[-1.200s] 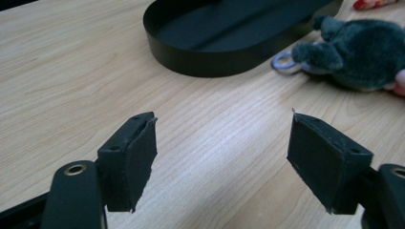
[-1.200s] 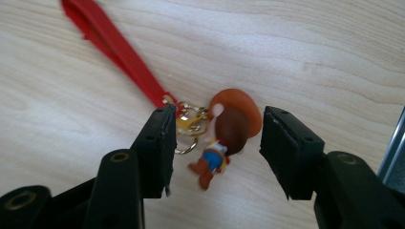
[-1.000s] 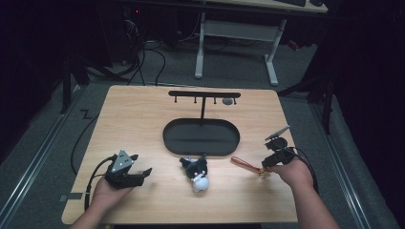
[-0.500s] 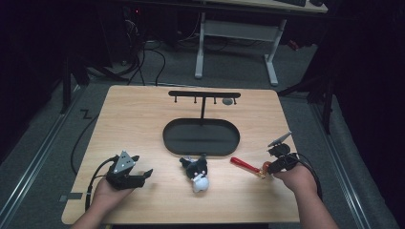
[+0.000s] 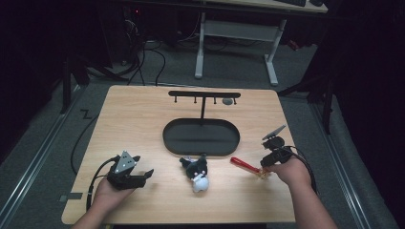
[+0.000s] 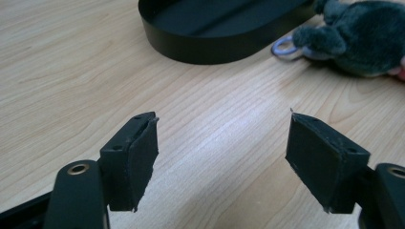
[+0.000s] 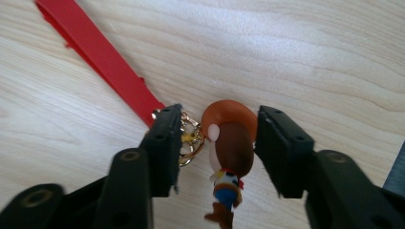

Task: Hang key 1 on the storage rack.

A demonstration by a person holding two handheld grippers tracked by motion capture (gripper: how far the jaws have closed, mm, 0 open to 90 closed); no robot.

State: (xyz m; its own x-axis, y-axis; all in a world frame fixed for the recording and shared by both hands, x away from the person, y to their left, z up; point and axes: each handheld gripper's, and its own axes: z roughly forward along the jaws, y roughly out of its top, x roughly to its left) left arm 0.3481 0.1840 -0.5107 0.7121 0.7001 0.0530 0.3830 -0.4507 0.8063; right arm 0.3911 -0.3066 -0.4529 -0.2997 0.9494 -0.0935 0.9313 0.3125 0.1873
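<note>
Moved: right gripper sits lower and nearer the table edge than a second ago, and the red strap now lies flatter on the wood, a bit left of where it was.
Right gripper: its jaws have just been opening a little; they stand close on both sides of the cowboy keychain, with small gaps, so they do not press on it.
Left gripper: left gripper rests on the table with its jaws wide apart and nothing between them.
Where the toy is: on the wood near the right front side, well apart from the black tray.
How it handles: I think it is tiny, light and hard, with a smooth round hat that could slip out. The strap is soft and floppy and will dangle.
Where to grab: best across the head or body, not the thin gold ring.
Close view tells: the right gripper view shows the figure, its hat and the ring; the high view shows just a red line and a speck.
High view tells: the plush toy, the tray and the hook rack behind it.
</note>
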